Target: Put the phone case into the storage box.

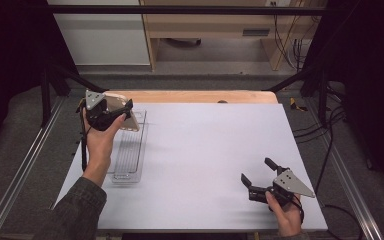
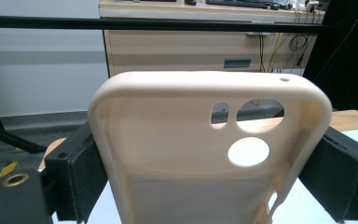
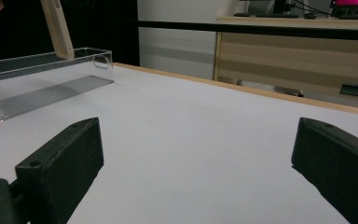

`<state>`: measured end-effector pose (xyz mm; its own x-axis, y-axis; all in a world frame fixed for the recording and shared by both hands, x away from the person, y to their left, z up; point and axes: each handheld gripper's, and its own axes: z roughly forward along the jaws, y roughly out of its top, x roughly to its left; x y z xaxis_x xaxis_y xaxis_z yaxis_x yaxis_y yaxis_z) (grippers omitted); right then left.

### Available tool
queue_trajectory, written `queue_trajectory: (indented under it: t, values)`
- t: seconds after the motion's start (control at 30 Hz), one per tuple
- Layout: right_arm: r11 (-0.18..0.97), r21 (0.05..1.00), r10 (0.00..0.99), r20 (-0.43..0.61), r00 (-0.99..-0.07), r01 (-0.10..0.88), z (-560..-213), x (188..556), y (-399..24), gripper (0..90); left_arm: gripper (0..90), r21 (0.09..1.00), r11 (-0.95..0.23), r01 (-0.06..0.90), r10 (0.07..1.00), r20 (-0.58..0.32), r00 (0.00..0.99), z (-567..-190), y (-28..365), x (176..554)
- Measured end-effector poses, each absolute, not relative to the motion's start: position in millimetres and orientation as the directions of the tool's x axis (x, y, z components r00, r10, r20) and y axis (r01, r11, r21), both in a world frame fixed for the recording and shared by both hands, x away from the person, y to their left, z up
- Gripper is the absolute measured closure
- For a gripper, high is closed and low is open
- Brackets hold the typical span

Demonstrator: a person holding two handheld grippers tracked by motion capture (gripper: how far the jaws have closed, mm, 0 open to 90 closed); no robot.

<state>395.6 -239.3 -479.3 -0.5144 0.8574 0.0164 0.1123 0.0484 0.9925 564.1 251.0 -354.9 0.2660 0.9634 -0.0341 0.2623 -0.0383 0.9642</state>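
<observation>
My left gripper [image 1: 125,111] is shut on a cream phone case [image 2: 205,154], its jaws pressing the case's two long sides. I hold the case [image 1: 128,119] in the air over the far end of a clear plastic tray [image 1: 128,161] at the table's left. In the right gripper view the case [image 3: 58,28] hangs above the tray [image 3: 42,65]. My right gripper [image 1: 257,171] rests low near the table's front right, open, with nothing between its jaws.
The white table top [image 1: 205,150] stretches between the tray and my right gripper. A wooden strip [image 1: 195,96] runs along the far edge. Black frame bars and cables [image 1: 325,135] flank the table; a wooden cabinet [image 1: 215,30] stands behind.
</observation>
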Motion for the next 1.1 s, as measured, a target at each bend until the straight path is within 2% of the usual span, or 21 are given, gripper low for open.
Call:
queue_trajectory:
  t: [0.47,1.1]
  values:
    - [0.053,0.993,0.851,0.013,-0.525,0.109,-479.3,395.7,-237.1,2.3,10.4,0.955,-0.035,0.294,0.971,-0.037,0.236,-372.7,249.7,586.8]
    - [0.059,0.992,0.847,0.009,-0.532,0.111,-480.1,395.6,-234.7,2.3,10.4,0.949,-0.044,0.313,0.974,-0.029,0.225,-381.7,247.2,594.5]
